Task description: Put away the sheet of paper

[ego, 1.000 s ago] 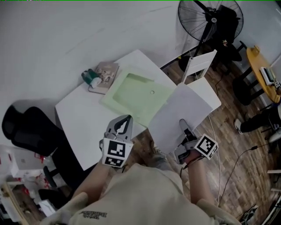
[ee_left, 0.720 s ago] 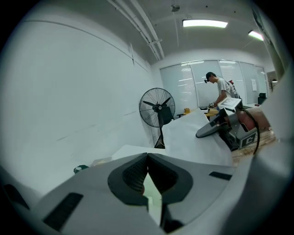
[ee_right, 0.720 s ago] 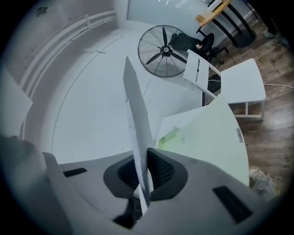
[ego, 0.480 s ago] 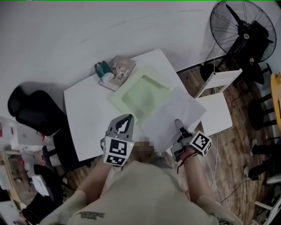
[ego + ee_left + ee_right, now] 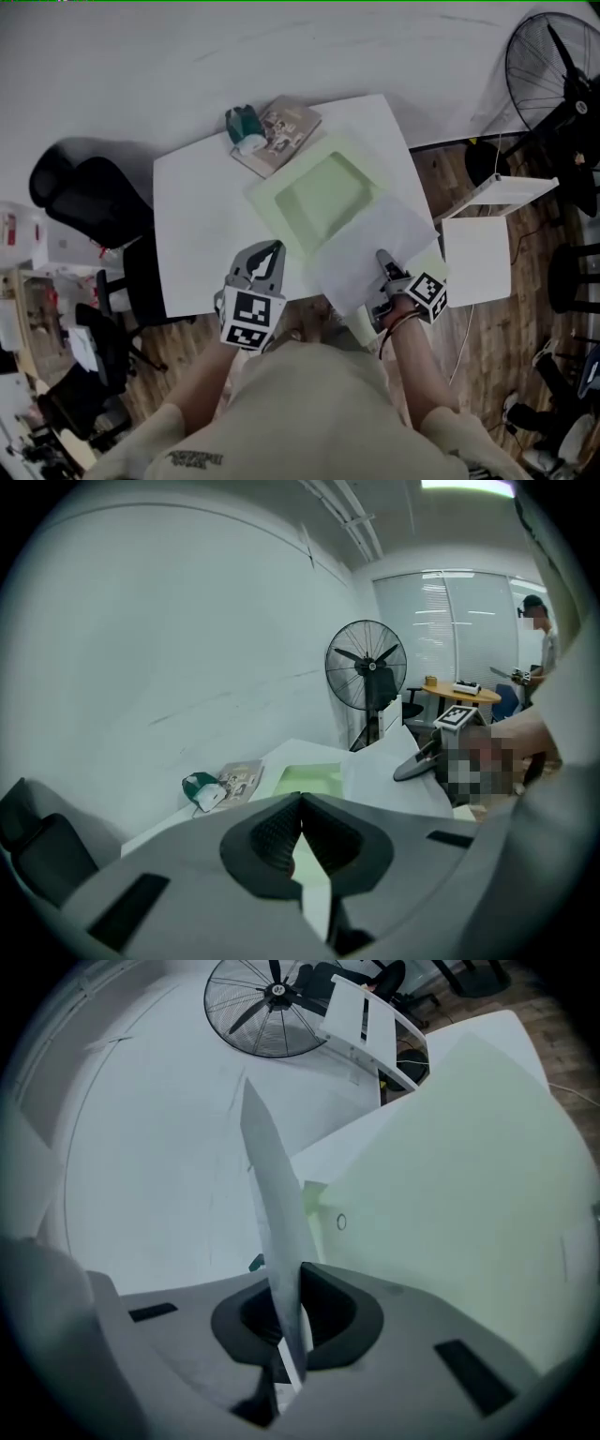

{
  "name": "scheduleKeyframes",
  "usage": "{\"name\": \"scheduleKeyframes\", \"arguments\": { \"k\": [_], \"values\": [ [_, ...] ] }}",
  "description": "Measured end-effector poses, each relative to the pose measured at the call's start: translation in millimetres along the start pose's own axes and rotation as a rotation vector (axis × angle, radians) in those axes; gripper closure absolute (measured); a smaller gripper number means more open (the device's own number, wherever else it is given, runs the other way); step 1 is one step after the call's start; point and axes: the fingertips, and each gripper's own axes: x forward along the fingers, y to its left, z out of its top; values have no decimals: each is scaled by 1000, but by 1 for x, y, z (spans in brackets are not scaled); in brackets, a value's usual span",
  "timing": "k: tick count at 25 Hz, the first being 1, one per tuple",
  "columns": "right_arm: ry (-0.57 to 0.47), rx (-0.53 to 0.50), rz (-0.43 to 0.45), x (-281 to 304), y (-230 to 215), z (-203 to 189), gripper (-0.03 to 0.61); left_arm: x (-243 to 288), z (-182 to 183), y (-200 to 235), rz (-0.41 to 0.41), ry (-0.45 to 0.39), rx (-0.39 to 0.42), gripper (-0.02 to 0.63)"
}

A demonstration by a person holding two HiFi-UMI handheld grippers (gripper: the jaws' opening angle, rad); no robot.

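— When the head view is taken first, where is the sheet (image 5: 370,234) found?
— It is gripped at the middle of its near long edge by the right gripper (image 5: 382,256), whose jaws are pressed together on it. It is spread over the near right corner of the green folder (image 5: 319,192) on the table (image 5: 202,225). From that gripper the folder lies ahead and to the left. The sheet's long axis is judged to run across the jaws' line, roughly along the folder's length.
— And the left gripper (image 5: 272,248)?
— In its own view its jaws are closed on nothing. The folder is seen just ahead, the sheet off to the right.
— What is added by the right gripper view?
— The sheet is seen edge-on, clamped between the pads, with the folder's green face beside it. The right hand is the nearer one. The folder's opening cannot be made out.
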Motion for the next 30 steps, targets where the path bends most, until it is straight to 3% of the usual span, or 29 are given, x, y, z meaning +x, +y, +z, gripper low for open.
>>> {"name": "scheduleKeyframes", "arguments": {
  "k": [13,22,30],
  "values": [
    [61,114,-117,46,-35,-9,555,6,-19,5,67,64,-42,594],
    [-23,89,-203,51,-52,-8,555,17,-25,28,20,49,-39,594],
    [-52,70,-220,73,-50,-6,555,23,-42,56,-2,61,-46,594]
  ]
}}
